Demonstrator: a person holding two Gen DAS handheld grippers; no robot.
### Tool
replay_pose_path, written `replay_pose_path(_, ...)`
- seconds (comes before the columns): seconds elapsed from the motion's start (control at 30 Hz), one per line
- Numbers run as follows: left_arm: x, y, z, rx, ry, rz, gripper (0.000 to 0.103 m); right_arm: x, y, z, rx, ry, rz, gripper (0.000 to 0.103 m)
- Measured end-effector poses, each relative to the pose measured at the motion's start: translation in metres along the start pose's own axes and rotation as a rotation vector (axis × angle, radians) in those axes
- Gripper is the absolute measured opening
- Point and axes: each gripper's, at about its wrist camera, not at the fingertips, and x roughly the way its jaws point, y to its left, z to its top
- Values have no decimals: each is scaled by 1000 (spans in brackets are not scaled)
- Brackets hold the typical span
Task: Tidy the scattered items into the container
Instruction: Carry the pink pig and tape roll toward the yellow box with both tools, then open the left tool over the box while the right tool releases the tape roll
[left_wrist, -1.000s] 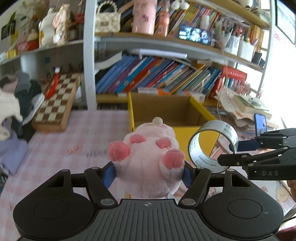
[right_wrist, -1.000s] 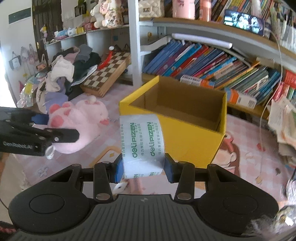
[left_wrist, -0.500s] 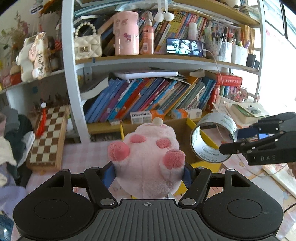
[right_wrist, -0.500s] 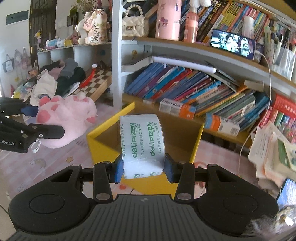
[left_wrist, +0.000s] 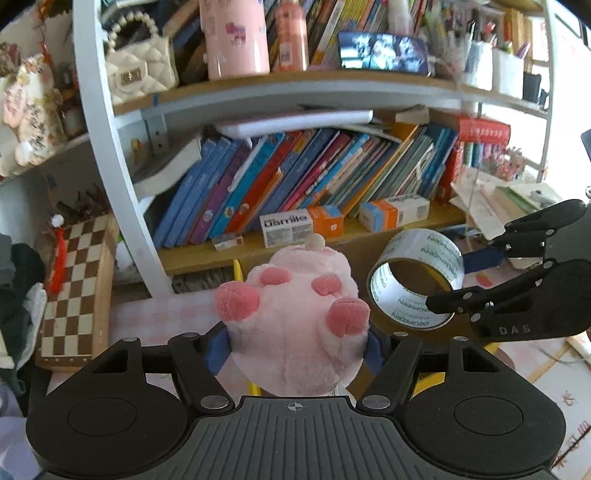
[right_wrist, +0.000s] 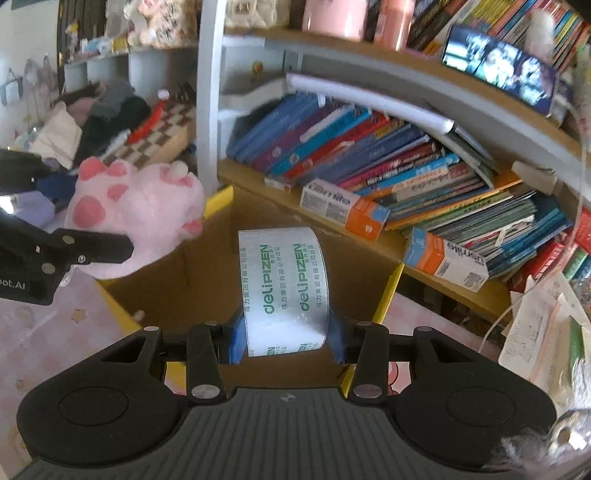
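Note:
My left gripper (left_wrist: 297, 345) is shut on a pink plush toy (left_wrist: 299, 325), paws facing the camera. In the right wrist view the same plush toy (right_wrist: 140, 218) hangs over the left rim of the yellow cardboard box (right_wrist: 207, 273). My right gripper (right_wrist: 286, 338) is shut on a roll of clear packing tape (right_wrist: 284, 288) with green lettering, held above the open box. From the left wrist view the tape roll (left_wrist: 415, 278) and the right gripper (left_wrist: 461, 280) sit just right of the plush. The box there is mostly hidden; a yellow edge (left_wrist: 239, 271) shows.
A bookshelf packed with leaning books (left_wrist: 295, 184) stands right behind the box. A chessboard (left_wrist: 70, 288) lies at the left beside a heap of clothes (right_wrist: 92, 122). Small cartons (right_wrist: 340, 206) line the lower shelf. Papers (right_wrist: 543, 325) pile up at the right on the pink checked cloth (right_wrist: 48, 339).
Both grippers have moved forward and up toward the box and shelf, each keeping its item. The box opening now lies directly under the tape, and the plush is over the left rim.

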Motion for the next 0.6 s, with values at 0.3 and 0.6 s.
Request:
replay_pose_path(0.3,64,-3,3,29,104,10,70,69,-13,1,-69,134,-8,41)
replay_pose_path(0.6,112,-20,1,161,203,34,71,111,-19,5,-124,211,4,41)
